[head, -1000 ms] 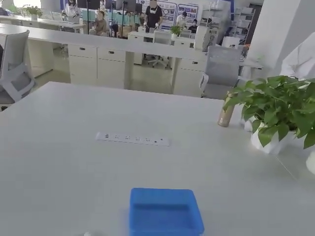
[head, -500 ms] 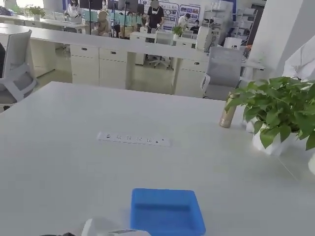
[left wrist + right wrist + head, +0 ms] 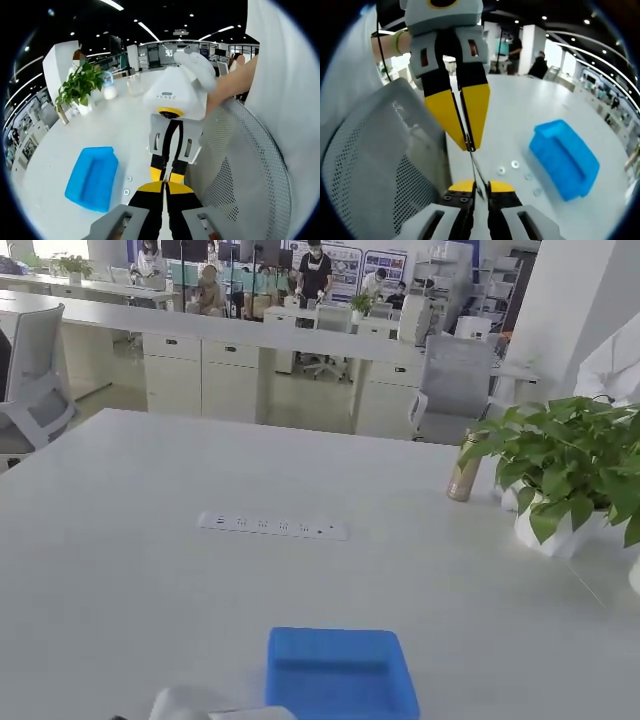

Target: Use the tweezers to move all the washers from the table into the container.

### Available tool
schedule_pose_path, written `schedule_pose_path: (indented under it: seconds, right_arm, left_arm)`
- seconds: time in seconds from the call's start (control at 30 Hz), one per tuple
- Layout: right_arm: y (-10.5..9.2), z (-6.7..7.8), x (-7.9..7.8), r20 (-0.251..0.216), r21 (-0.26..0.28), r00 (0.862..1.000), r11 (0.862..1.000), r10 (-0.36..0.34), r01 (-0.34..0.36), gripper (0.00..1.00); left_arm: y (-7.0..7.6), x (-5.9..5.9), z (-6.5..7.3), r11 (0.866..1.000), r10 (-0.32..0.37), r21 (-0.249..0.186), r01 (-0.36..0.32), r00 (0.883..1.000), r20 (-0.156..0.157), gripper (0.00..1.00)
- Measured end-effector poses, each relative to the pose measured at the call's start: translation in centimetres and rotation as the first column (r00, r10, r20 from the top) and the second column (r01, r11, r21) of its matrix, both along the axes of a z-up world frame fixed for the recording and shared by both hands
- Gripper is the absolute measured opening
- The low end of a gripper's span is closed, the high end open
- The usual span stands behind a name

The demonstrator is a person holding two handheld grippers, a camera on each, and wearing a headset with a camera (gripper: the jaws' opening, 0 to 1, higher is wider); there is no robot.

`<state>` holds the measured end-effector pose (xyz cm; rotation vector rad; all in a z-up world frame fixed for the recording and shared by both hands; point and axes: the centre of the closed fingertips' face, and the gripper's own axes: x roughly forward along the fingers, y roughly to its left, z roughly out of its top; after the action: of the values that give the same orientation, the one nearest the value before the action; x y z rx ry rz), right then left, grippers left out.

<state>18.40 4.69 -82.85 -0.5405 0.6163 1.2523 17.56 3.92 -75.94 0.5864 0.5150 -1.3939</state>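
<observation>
Left tool [image 3: 467,145] and right tool [image 3: 480,189] both pinch narrow on the tweezers [image 3: 473,167] running tip to tip between them; the washers [image 3: 515,164] lie beyond on the counter [image 3: 520,115], just near of the container [image 3: 565,155].

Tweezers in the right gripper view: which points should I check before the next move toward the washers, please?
1. Tweezers gripped: ok. The left gripper and the right gripper are both shut on them, tip to tip.
2. One gripper alone carries the tweezers: not ok.
3. Tweezer tips free to open and pinch: cannot tell.
4. Washers in sight on the table: ok. Several lie loose beside the container.
5. Container open on top: ok.
</observation>
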Motion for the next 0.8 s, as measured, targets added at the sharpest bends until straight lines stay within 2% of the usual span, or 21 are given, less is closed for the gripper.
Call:
schedule_pose_path:
  seconds: [0.13,0.3,0.5,0.63,0.7,0.8]
  right_arm:
    - [0.71,0.01,-0.09,0.005,0.006,1.000,1.000,0.013,-0.013,0.04]
    - [0.80,-0.03,-0.08,0.003,0.020,1.000,1.000,0.008,-0.008,0.04]
    - [0.73,0.01,-0.09,-0.001,0.034,1.000,0.999,-0.013,0.013,0.04]
    - [0.90,0.06,-0.14,0.001,0.036,1.000,0.999,-0.012,0.012,0.04]
    - [0.94,0.01,-0.09,0.000,0.038,1.000,0.999,-0.011,0.011,0.04]
    - [1.06,-0.11,-0.11,-0.001,0.043,1.000,0.999,-0.008,0.008,0.04]
  left_arm:
    - [-0.01,0.06,0.05,1.000,0.012,-0.022,-0.013,1.000,-0.013,0.00]
    - [0.16,0.00,0.01,0.999,0.022,-0.037,-0.023,1.000,-0.014,0.00]
    - [-0.01,0.13,0.07,0.997,0.035,-0.075,-0.036,0.999,-0.014,0.00]
    - [-0.23,-0.01,0.34,0.994,0.033,-0.103,-0.036,0.999,-0.032,0.00]
    - [-0.34,-0.05,0.37,0.994,0.029,-0.103,-0.032,0.999,-0.033,0.01]
    - [-0.17,0.01,-0.15,0.998,0.013,-0.061,-0.013,1.000,-0.015,0.00]
